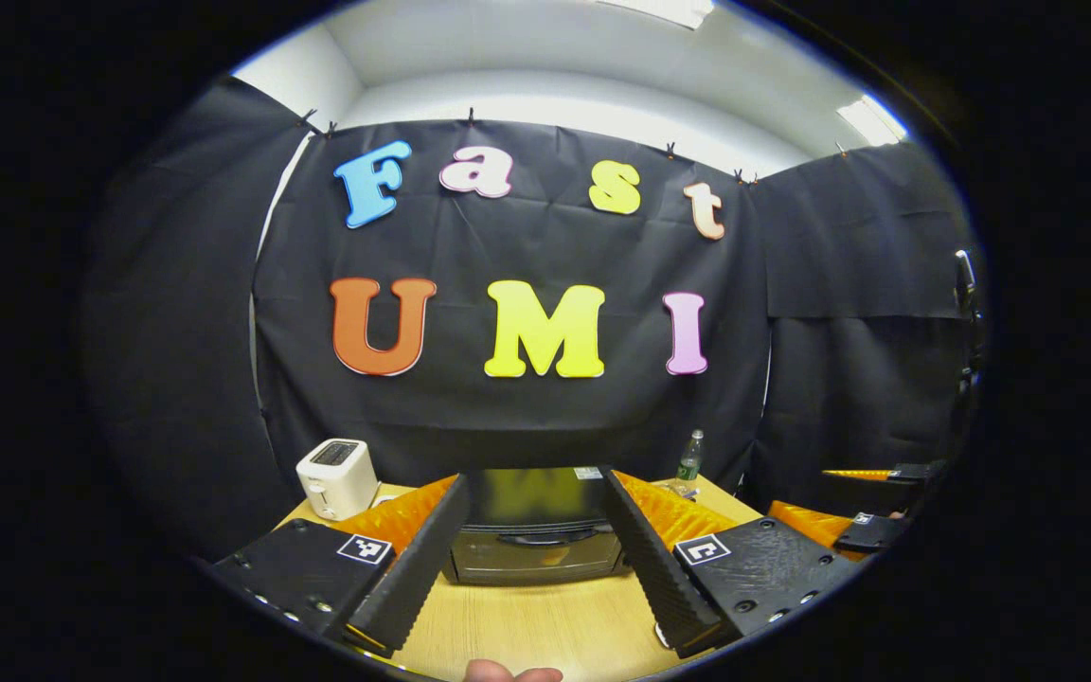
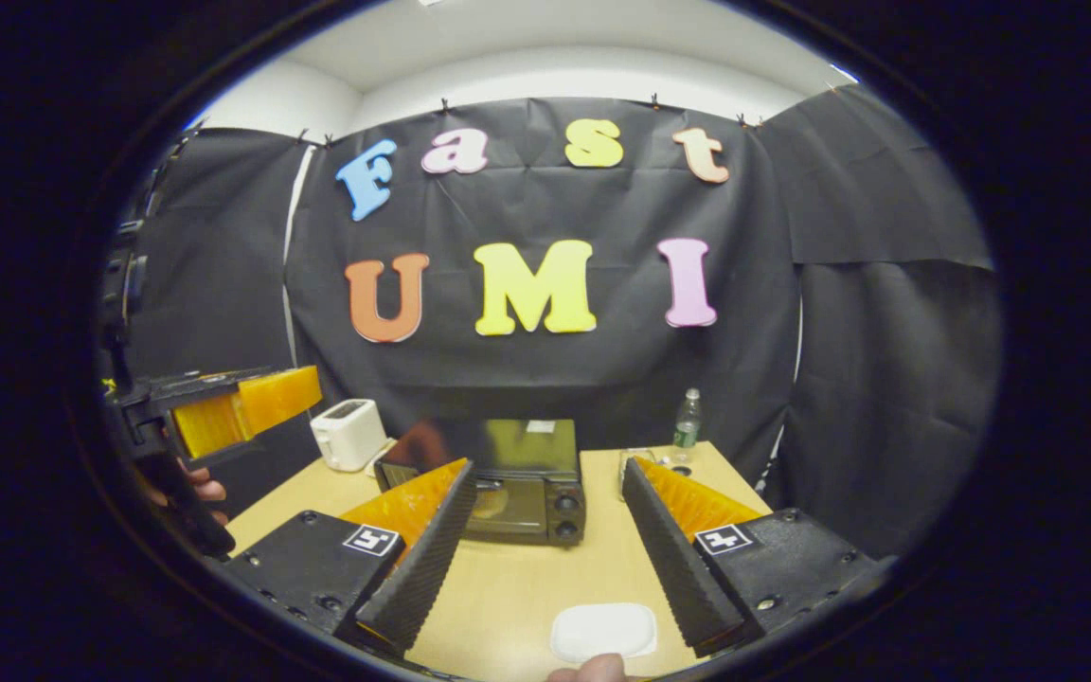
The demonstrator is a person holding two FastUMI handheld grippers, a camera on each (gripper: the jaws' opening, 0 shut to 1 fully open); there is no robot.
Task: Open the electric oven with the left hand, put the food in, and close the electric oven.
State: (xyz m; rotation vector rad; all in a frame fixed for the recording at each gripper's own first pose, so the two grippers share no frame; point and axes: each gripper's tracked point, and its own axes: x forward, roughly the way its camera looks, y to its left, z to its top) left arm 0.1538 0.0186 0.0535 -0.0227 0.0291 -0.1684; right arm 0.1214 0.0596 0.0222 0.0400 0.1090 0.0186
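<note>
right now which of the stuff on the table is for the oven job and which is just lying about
For the job:
oven, door shut
white food piece, near edge of the table
left gripper, open, facing the oven
right gripper, open, above the food

Lying about:
toaster, left of the oven
bottle, back right
glass, right of the oven

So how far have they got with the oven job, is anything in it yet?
Nothing looks done yet. The electric oven stands with its door shut on the wooden table. The left gripper is open and lined up with the door handle, not touching it; the right gripper is open too. Opening, loading the white food item and closing are all left.
</note>
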